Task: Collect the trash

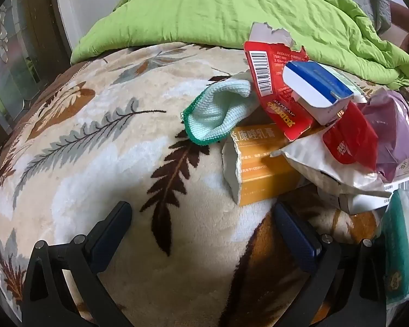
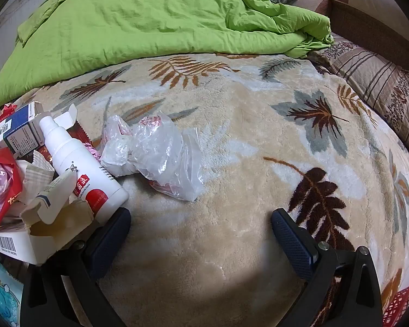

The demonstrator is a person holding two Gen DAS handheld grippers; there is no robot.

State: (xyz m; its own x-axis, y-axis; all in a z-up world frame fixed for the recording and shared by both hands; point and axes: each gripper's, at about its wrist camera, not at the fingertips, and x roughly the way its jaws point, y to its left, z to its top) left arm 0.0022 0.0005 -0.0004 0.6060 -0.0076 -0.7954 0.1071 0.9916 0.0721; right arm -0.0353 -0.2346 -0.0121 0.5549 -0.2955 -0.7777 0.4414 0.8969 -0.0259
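Trash pile (image 1: 308,125) runs off frame, overlapping boxes hiding each other; both grippers' fingers wide, empty.

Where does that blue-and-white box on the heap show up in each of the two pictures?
Left wrist view: blue-and-white box sits upper right, atop the pile.
Right wrist view: the same box lies at the far left edge.
Shared landmark: the green quilt behind.

Both wrist views look steeply down, close, sharing the trash pile (image 1: 313,125).
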